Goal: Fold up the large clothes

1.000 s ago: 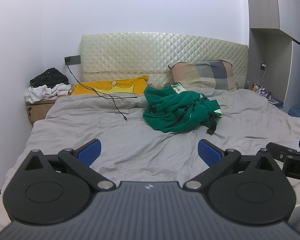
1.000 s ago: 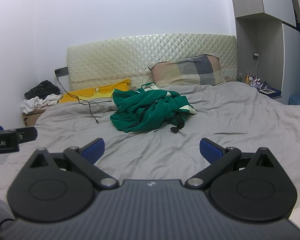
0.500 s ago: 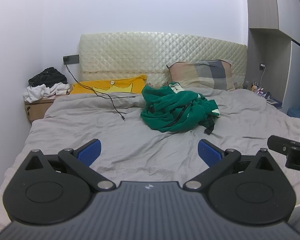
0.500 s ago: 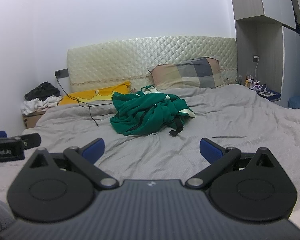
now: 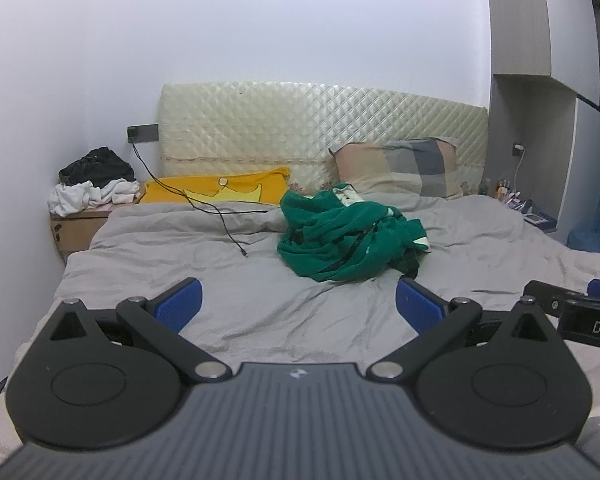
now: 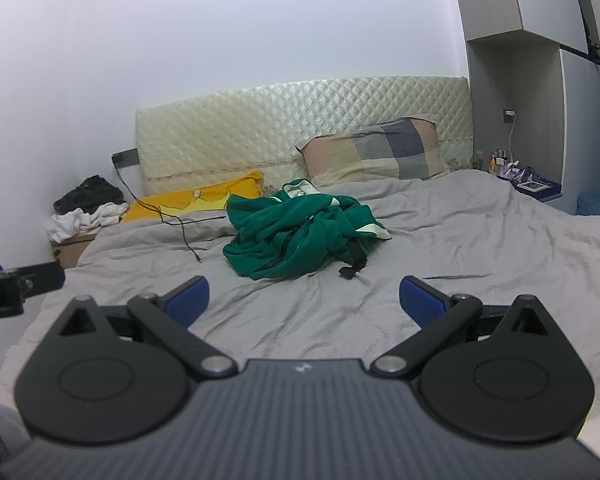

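The green jacket (image 5: 350,236) lies bunched up far off on the grey bed (image 5: 260,304). The left gripper (image 5: 298,304) and right gripper (image 6: 304,300) are both wide open and hold nothing. They should reach in and grab its edges. A black cable (image 5: 224,220) lies just left of it, so they should keep clear.

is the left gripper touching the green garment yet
Apart. The left wrist view shows bare grey sheet between the open left gripper and the green garment.
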Demonstrator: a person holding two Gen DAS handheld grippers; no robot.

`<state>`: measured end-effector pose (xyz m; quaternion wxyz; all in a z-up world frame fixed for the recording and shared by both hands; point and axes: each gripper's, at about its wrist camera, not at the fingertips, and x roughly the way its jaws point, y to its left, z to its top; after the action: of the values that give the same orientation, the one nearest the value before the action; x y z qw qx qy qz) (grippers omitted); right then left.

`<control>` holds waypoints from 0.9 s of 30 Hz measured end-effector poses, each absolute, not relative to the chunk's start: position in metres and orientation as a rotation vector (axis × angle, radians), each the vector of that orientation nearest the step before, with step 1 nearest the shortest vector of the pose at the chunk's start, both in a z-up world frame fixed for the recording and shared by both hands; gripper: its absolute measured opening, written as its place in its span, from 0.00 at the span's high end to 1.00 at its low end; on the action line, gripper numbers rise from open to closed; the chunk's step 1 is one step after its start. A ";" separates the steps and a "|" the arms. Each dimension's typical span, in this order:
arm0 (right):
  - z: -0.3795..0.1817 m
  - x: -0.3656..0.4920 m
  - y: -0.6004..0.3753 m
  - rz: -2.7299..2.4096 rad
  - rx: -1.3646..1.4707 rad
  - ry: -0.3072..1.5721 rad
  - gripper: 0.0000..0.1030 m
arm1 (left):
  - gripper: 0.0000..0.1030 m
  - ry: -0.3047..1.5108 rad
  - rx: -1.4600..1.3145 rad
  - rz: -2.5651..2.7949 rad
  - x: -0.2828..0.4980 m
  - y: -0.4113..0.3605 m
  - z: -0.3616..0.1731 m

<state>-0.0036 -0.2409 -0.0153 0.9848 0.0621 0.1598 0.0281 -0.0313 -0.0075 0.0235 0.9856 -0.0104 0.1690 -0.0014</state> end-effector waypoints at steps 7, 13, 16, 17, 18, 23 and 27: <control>0.002 -0.015 -0.248 0.056 0.126 0.303 0.00 | 0.00 0.325 -0.027 -0.010 -0.047 -0.016 0.040; 0.018 -0.018 -0.254 0.067 0.155 0.302 0.00 | 0.00 0.310 -0.033 -0.032 -0.054 -0.021 0.060; 0.027 -0.018 -0.256 0.071 0.166 0.311 0.00 | 0.00 0.297 -0.015 -0.047 -0.053 -0.024 0.072; 0.030 -0.017 -0.257 0.074 0.171 0.315 0.00 | 0.00 0.294 -0.004 -0.042 -0.052 -0.025 0.075; 0.032 -0.016 -0.257 0.075 0.176 0.324 0.00 | 0.00 0.298 0.002 -0.036 -0.048 -0.025 0.077; 0.036 -0.003 -0.252 0.067 0.172 0.347 0.00 | 0.00 0.325 0.036 -0.055 -0.022 -0.026 0.080; 0.021 0.015 -0.247 0.054 0.183 0.371 0.00 | 0.00 0.352 0.028 -0.092 0.005 -0.021 0.071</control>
<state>0.0150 -0.2466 0.0213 0.9783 0.0910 0.1840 0.0267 0.0047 -0.0206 0.0708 0.9834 0.0140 0.1751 -0.0458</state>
